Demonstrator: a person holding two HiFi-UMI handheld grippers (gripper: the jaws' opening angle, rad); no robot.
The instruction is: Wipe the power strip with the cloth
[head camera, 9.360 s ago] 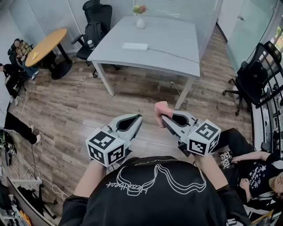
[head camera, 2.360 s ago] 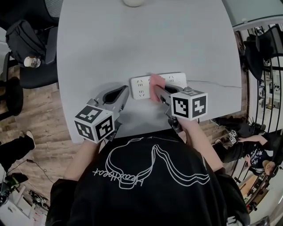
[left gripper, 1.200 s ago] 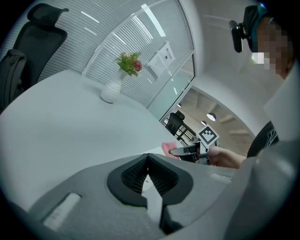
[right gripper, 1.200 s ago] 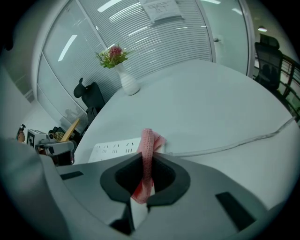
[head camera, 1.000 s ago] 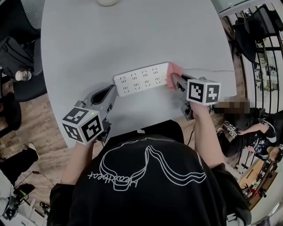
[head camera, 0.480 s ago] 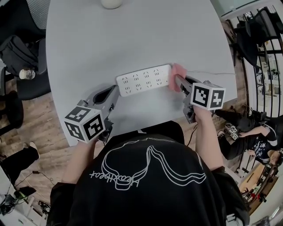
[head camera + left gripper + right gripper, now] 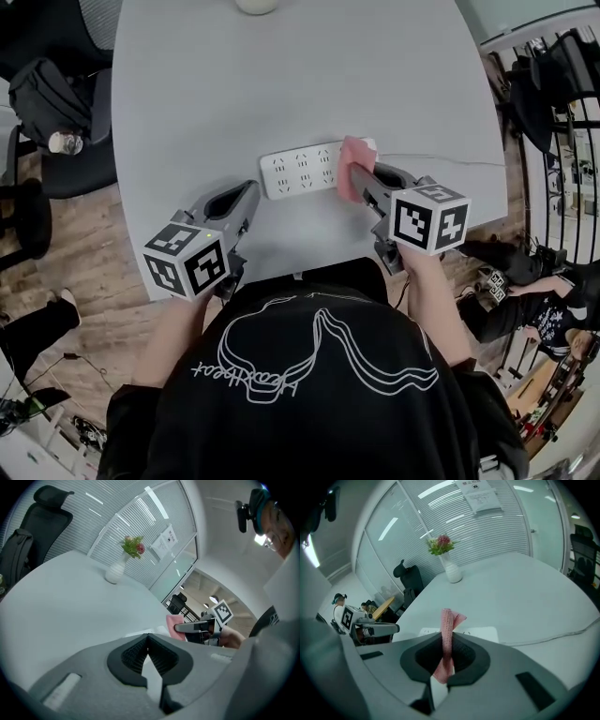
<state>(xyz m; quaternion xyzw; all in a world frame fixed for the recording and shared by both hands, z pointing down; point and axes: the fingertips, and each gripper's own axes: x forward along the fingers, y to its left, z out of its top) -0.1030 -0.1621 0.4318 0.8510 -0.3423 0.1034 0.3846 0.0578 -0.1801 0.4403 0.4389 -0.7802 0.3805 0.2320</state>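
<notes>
Two tools: right tool [image 7: 355, 178] pinching cloth [image 7: 352, 161] on power strip [image 7: 300, 170], left tool [image 7: 248, 194] closed near it.

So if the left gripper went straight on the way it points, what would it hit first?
Most likely the left end of the power strip, which lies just ahead of the left gripper on the table. Depth is unclear, so it might slip just past that end.

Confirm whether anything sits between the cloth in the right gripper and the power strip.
Nothing visible does. The pink cloth, clamped in the right gripper, overlaps the power strip at its right end in the head view; the left gripper sits off the left end.
</notes>
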